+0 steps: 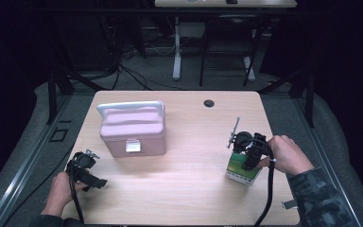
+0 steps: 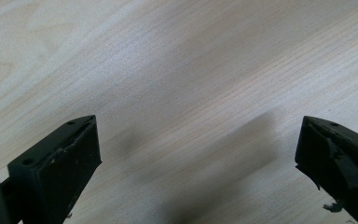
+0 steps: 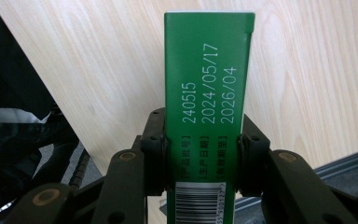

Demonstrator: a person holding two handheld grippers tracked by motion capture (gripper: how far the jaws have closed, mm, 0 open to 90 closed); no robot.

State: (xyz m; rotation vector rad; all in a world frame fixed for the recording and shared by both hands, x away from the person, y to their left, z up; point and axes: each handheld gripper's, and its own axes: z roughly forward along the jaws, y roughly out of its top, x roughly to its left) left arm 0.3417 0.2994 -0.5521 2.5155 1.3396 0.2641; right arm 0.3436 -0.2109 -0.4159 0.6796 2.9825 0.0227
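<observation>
The box (image 1: 240,168) is a small green and white carton, held between the jaws of the right gripper (image 1: 250,158) over the table's right part, near the front edge. In the right gripper view the box (image 3: 208,93) shows a narrow green side with white printed dates and a barcode at its lower end, pads pressed on both flanks.

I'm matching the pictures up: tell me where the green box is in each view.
High view: green box, lower right, in the right gripper.
Left gripper view: not in it.
Right gripper view: green box, centre, clamped between the jaws.
Shared landmark: the wooden table.
</observation>
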